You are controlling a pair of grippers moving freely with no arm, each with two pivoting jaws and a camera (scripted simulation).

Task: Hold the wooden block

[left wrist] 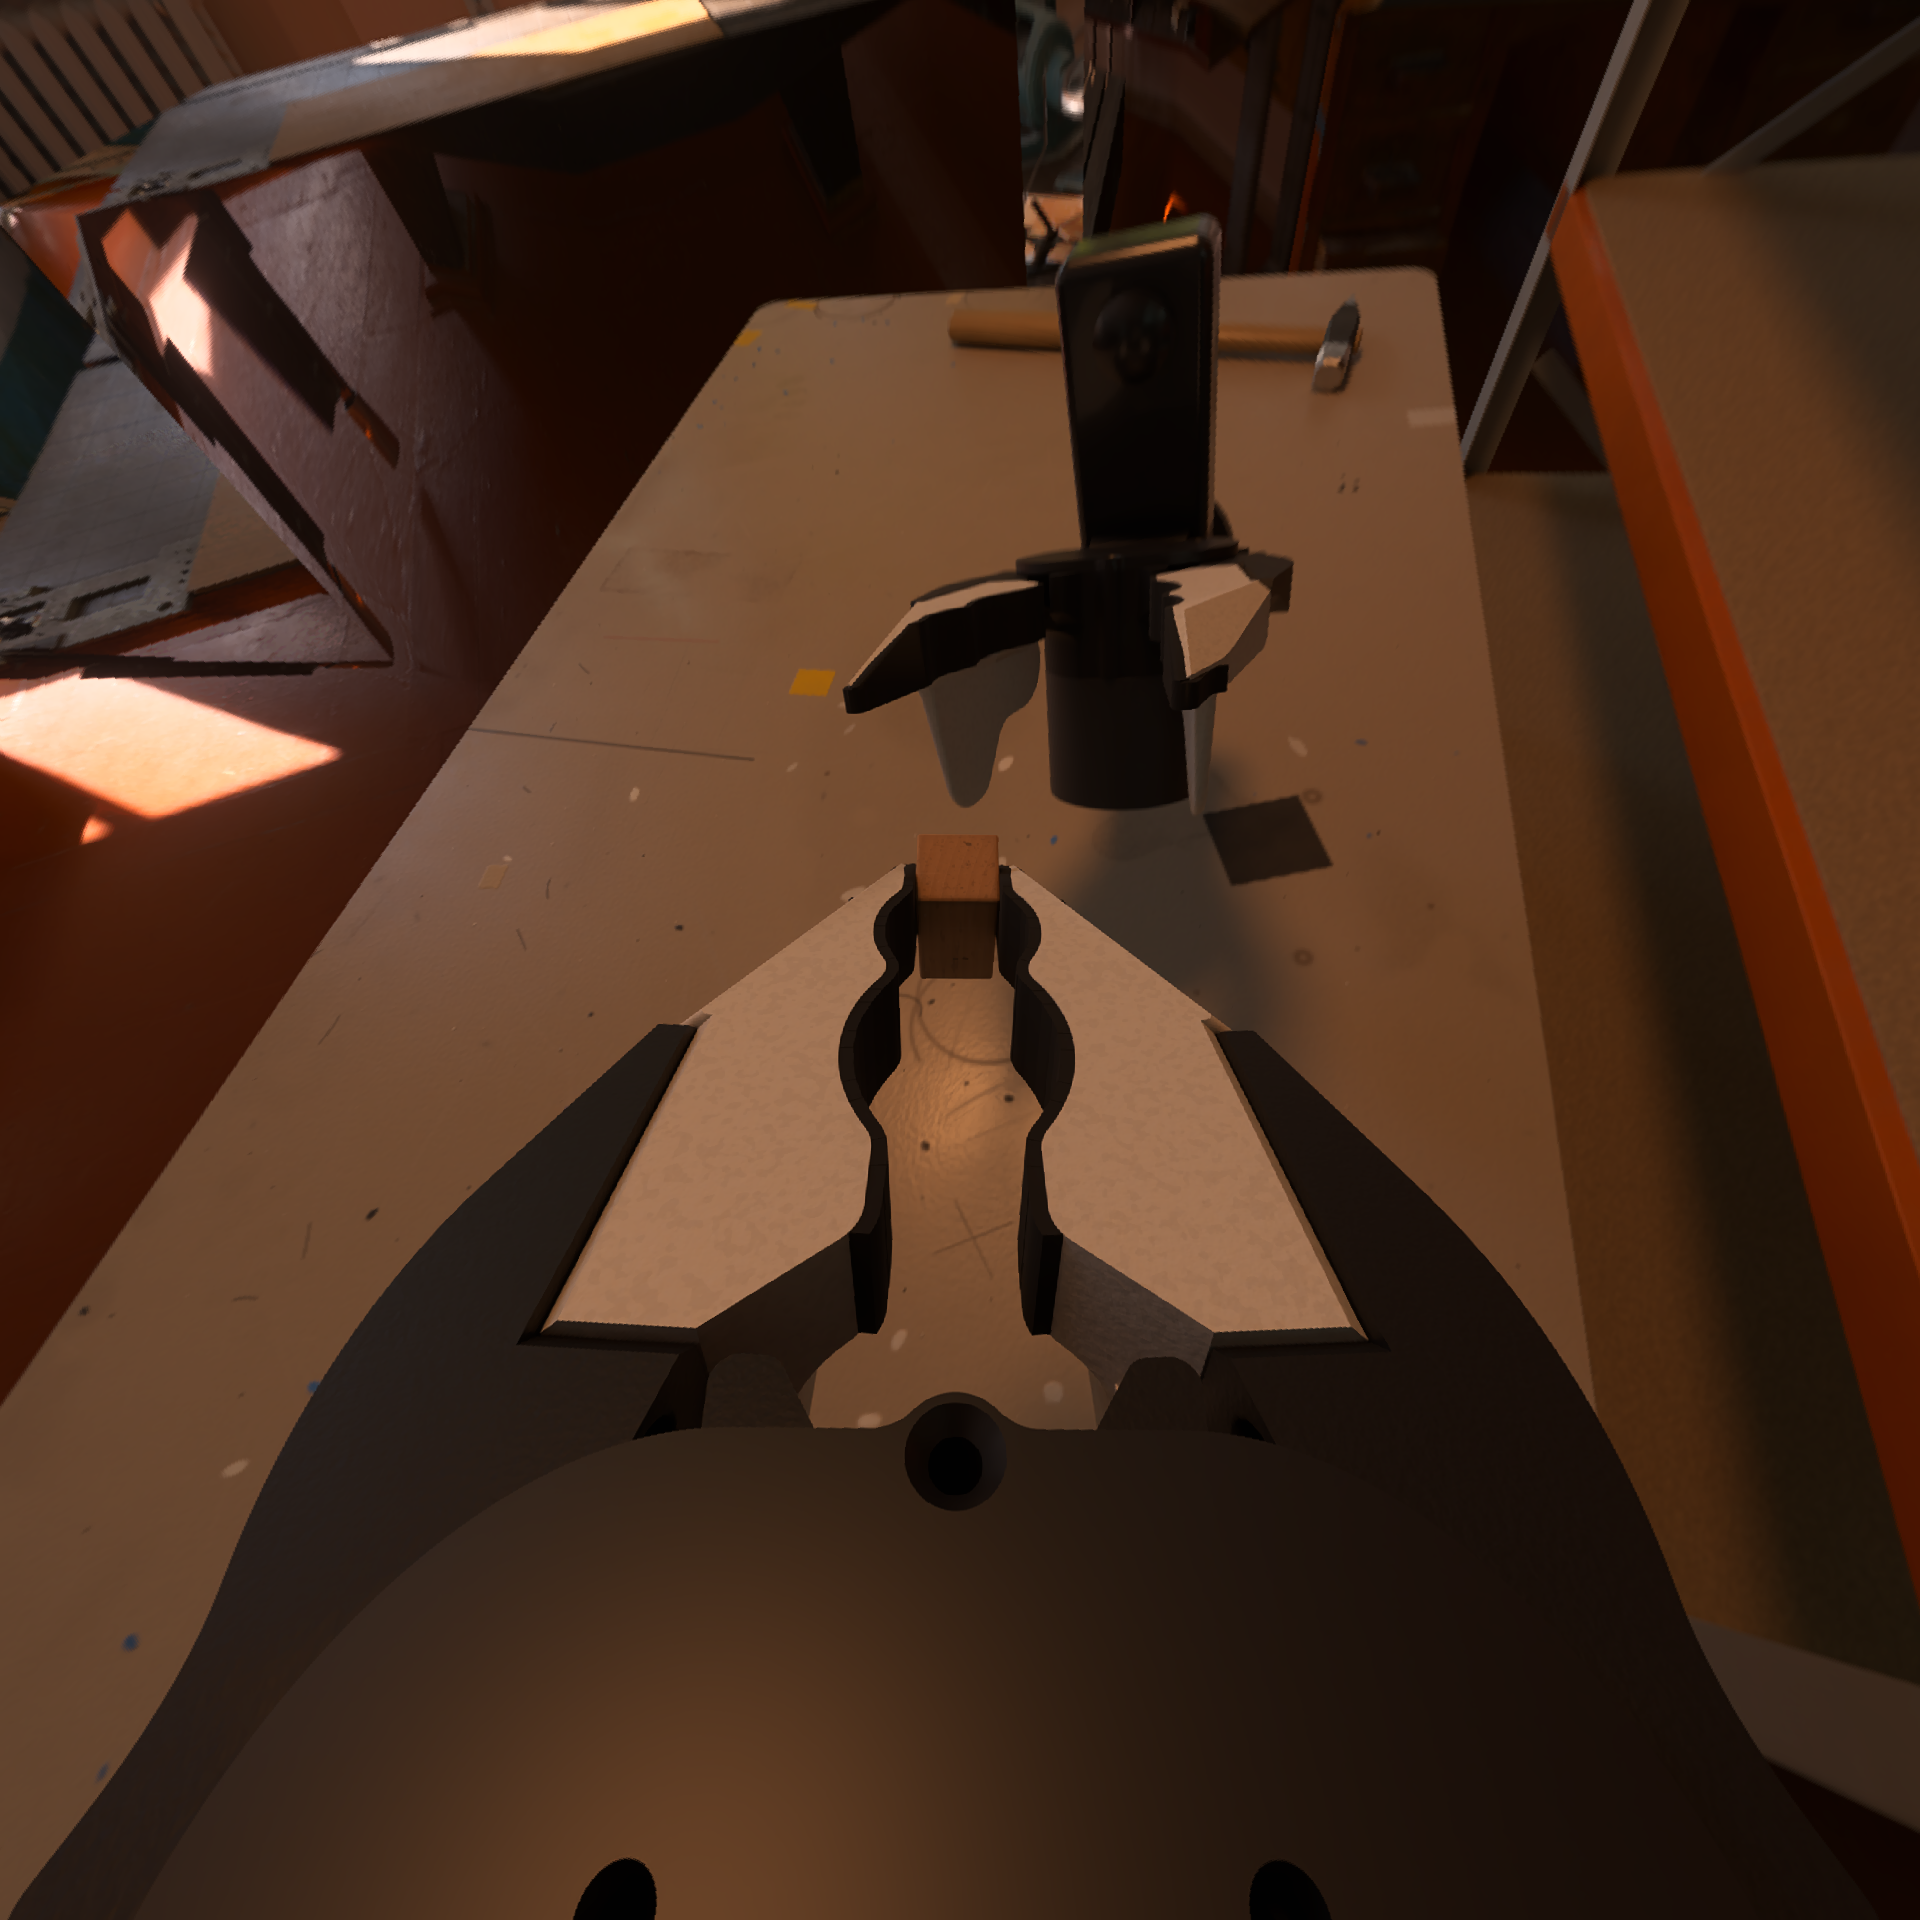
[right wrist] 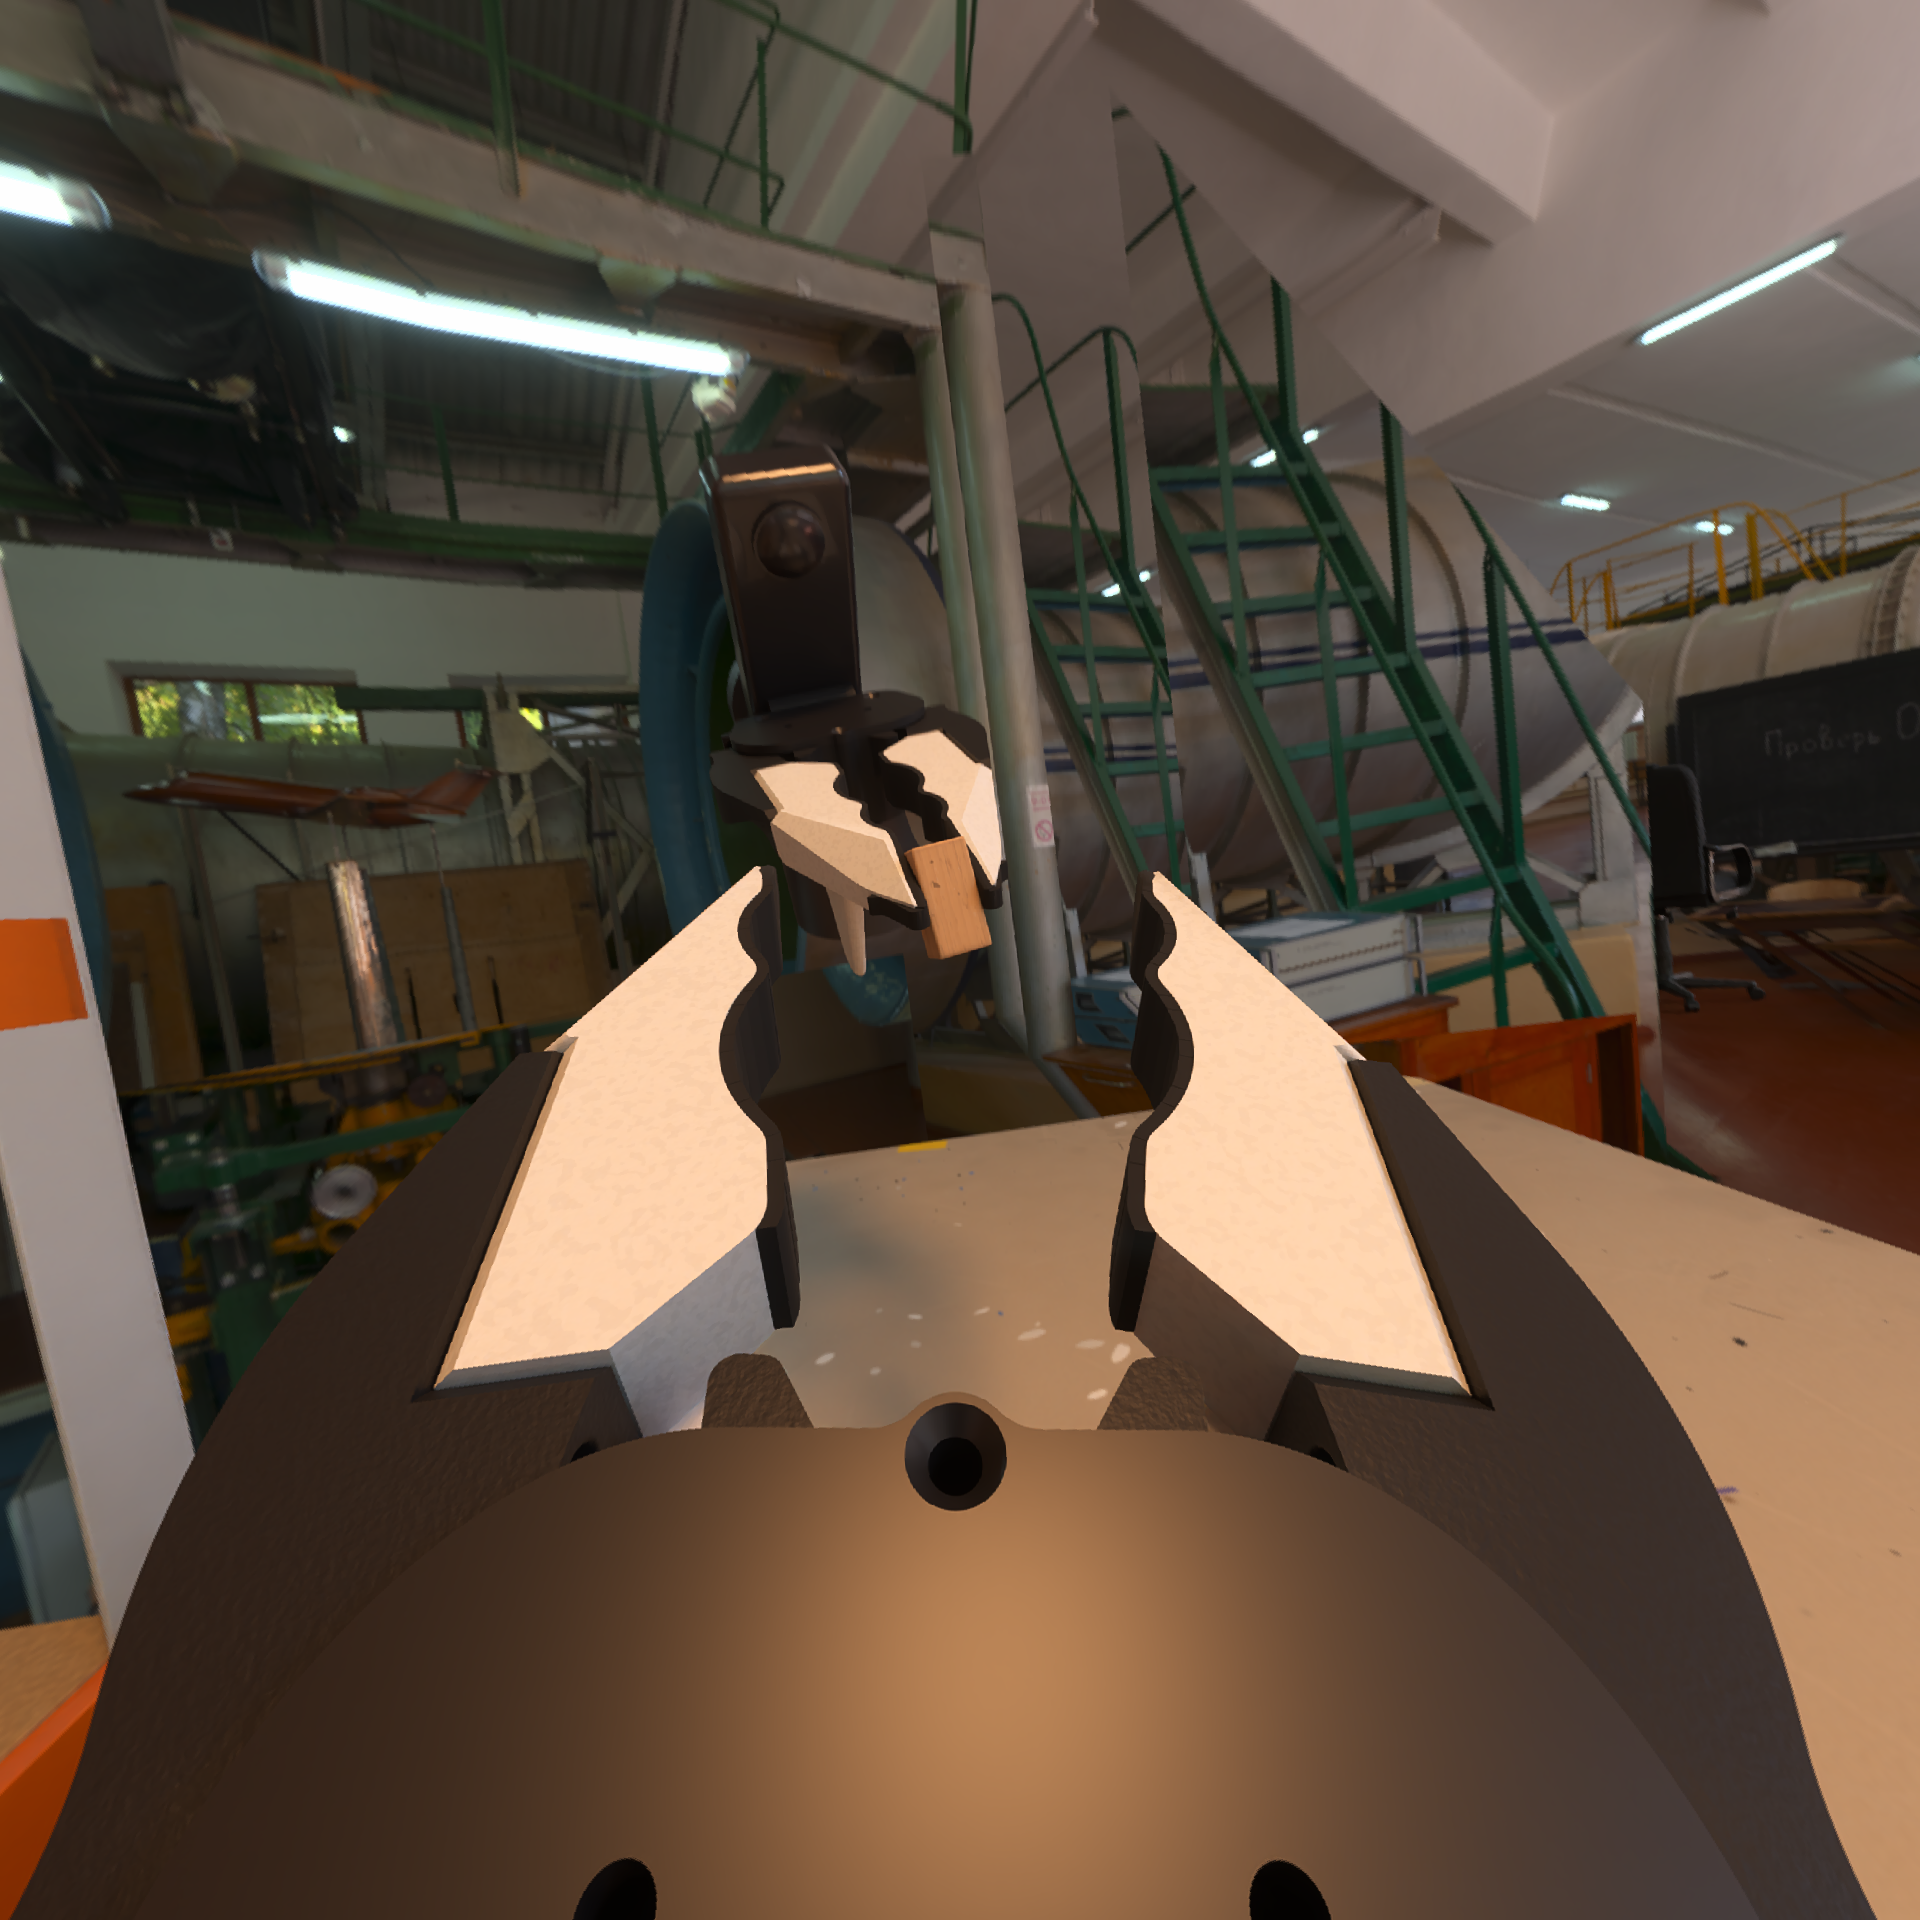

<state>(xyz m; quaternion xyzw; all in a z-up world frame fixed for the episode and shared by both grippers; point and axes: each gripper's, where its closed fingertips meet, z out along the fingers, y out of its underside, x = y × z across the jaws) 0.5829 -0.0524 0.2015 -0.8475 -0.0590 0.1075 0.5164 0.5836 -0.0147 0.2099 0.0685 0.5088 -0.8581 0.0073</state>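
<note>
Left wrist view has our left gripper [left wrist: 958, 894] pinching the block [left wrist: 957, 907] right at its fingertips, the fingers drawn narrow against both side faces. Right wrist view confirms it from across: the block [right wrist: 953, 899] hangs clear of the table [right wrist: 1558, 1299], tilted, with its lower end poking out below the left gripper [right wrist: 940, 868]. Our right gripper [right wrist: 956, 894] carries nothing, its fingers spread wide, and it hovers over the table [left wrist: 623, 935] just beyond the block, well short of touching it. A hammer [left wrist: 1288, 338] lies at the far end, untouched. We judge the task largely done: the block is grasped and lifted. What is left is to hold it steady, and since the grip sits only at the tips, we think slipping is the main risk.
</note>
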